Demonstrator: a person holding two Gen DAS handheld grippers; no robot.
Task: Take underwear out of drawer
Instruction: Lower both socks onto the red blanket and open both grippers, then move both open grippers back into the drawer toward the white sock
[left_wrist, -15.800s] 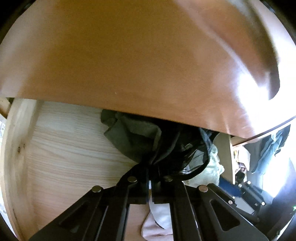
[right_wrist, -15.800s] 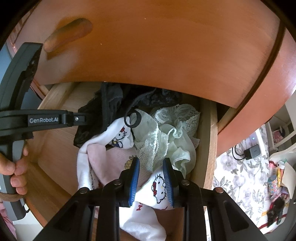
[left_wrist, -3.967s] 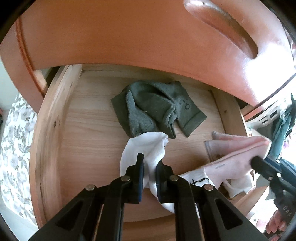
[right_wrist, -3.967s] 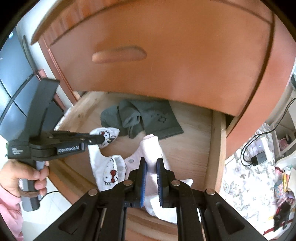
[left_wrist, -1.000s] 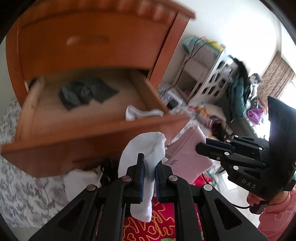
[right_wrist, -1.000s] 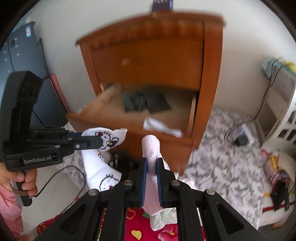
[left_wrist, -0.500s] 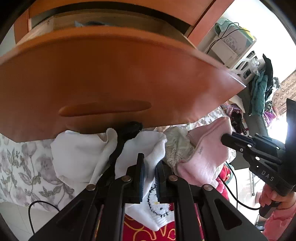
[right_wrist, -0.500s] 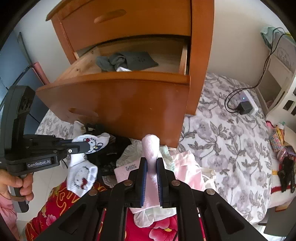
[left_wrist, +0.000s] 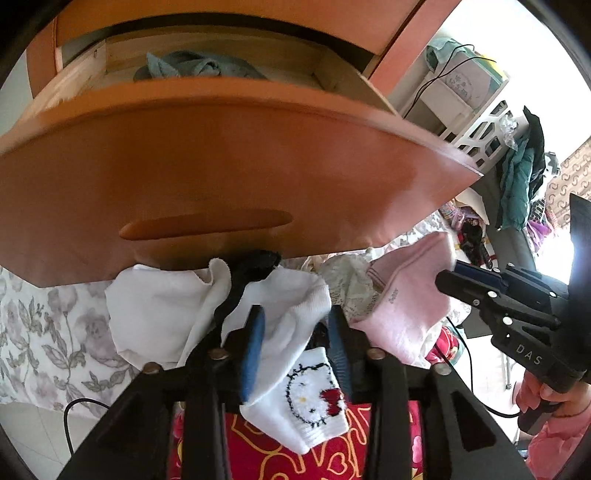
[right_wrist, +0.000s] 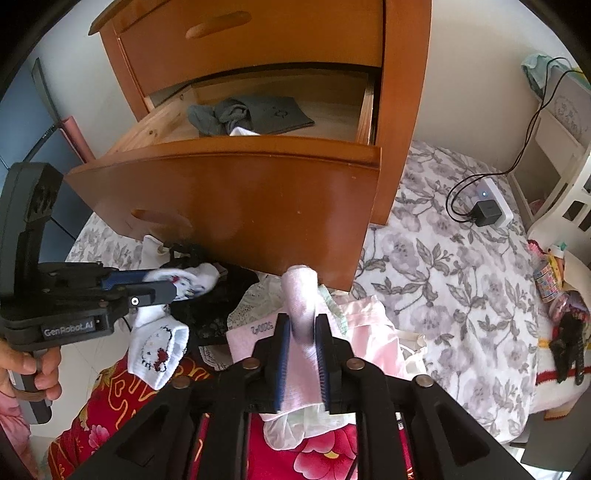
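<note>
My left gripper (left_wrist: 295, 317) hangs over a pile of clothes below the open drawer's front (left_wrist: 221, 177). Its jaws are opening, and a white cat-face sock (left_wrist: 295, 387) sags loose between the spread pads. The right gripper (right_wrist: 303, 323) is also over the pile. Its jaws are opening too, but a pink sock (right_wrist: 301, 295) still stands upright, filling the gap between the pads. Each gripper shows in the other's view: left gripper (right_wrist: 162, 286), right gripper (left_wrist: 458, 280). In the pile lie a white garment (left_wrist: 159, 310), black lace (right_wrist: 214, 306) and pale lace (left_wrist: 347, 284). Grey socks (right_wrist: 255, 114) remain in the drawer.
A red patterned cloth (right_wrist: 110, 406) and a floral sheet (right_wrist: 443, 280) cover the floor. A charger with cables (right_wrist: 487, 212) lies at the right, near white shelving (right_wrist: 561, 206). A person's hand (right_wrist: 40, 373) holds the left gripper's handle. The cabinet's upper drawer (right_wrist: 258, 40) is closed.
Both grippers came down from drawer height to the pile on the floor. In the last half second both pairs of jaws widened, the left far more, and the white sock slumped lower.
</note>
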